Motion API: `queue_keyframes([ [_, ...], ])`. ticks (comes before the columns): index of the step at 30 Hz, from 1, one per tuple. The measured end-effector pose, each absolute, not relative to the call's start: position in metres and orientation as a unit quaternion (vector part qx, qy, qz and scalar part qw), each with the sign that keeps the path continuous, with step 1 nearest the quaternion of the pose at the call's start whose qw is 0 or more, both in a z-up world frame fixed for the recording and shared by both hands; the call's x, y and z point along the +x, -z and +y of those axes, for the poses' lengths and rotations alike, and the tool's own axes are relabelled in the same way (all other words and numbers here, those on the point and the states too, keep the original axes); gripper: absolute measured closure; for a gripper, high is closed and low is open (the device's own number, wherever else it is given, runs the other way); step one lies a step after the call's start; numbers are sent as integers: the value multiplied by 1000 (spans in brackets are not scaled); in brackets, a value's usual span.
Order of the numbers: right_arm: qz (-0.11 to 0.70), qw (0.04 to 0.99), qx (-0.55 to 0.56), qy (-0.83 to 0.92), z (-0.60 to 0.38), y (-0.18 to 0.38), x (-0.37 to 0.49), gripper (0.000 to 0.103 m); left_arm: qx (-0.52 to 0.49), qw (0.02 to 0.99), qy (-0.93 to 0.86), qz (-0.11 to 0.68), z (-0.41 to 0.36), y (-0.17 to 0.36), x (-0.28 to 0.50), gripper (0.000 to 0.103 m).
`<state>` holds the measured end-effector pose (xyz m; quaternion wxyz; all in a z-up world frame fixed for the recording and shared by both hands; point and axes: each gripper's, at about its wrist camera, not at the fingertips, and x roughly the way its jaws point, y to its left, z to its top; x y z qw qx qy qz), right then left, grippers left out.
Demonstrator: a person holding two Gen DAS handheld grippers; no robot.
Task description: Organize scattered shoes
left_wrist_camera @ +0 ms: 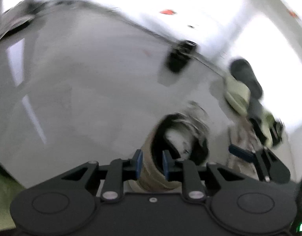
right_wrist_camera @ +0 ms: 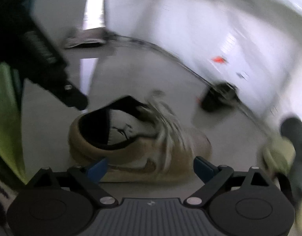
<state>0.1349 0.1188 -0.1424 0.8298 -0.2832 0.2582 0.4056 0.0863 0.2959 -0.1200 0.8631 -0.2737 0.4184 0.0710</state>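
- Left gripper (left_wrist_camera: 152, 164) pinches the heel collar of the tan sneaker (left_wrist_camera: 151, 157), which lies on the grey floor (left_wrist_camera: 82, 98).
- Right gripper (right_wrist_camera: 150, 169), jaws wide, hovers beside the sneaker's side.
- Advice: keep the collar pinch firm; lift slowly.

The tan shoe (right_wrist_camera: 131, 149) looks smeared, and its laces are a fuzzy streak. A dark thing (left_wrist_camera: 180, 59) by the wall is too blurry to name (maybe another shoe).
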Motion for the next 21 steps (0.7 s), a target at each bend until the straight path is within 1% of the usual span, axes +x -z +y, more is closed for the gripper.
queue_keyframes([
  [2, 231, 814, -311, -433, 135, 142, 139, 8, -284, 858, -89, 419, 308, 123, 89, 82],
  [4, 213, 802, -324, -454, 151, 142, 148, 4, -295, 857, -105, 409, 323, 123, 92, 82],
  [5, 209, 799, -323, -462, 158, 142, 155, 3, -303, 857, -114, 401, 332, 123, 97, 82],
  [10, 203, 788, -313, -490, 192, 142, 193, 2, -307, 858, -133, 390, 351, 124, 124, 82],
  [11, 206, 784, -310, -496, 197, 142, 201, 1, -309, 857, -134, 390, 354, 124, 128, 82],
  [14, 248, 768, -274, -524, 202, 143, 232, 0, -313, 858, -133, 386, 361, 126, 147, 82],
  [18, 337, 760, -180, -526, 200, 150, 275, 1, -302, 857, -127, 397, 370, 128, 178, 81],
  [21, 362, 783, -132, -488, 198, 154, 285, 1, -283, 861, -113, 406, 368, 127, 192, 81],
])
